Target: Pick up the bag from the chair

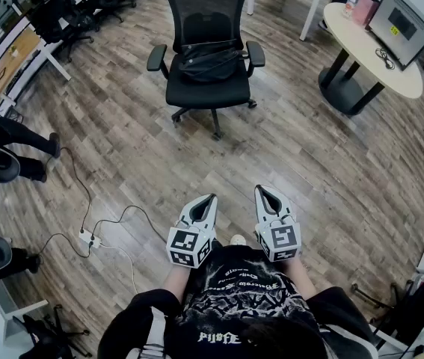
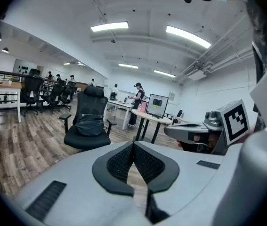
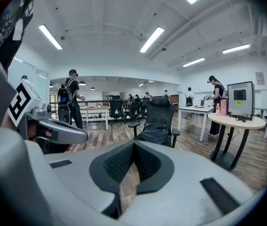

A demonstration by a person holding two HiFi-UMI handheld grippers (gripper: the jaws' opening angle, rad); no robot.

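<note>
A black bag (image 1: 208,62) rests on the seat of a black office chair (image 1: 209,92), leaning against the mesh back. The bag (image 2: 90,125) and chair (image 2: 87,139) also show in the left gripper view, and the bag (image 3: 152,136) on the chair (image 3: 161,109) in the right gripper view. My left gripper (image 1: 213,197) and right gripper (image 1: 259,189) are held side by side close to my body, well short of the chair. Both are shut with tips touching and nothing between them.
A round table (image 1: 372,47) with a monitor (image 1: 400,19) stands to the chair's right. A cable and power strip (image 1: 88,238) lie on the wood floor at left. Desks and chairs (image 1: 66,13) line the far left, and a person's legs (image 1: 17,134) show there.
</note>
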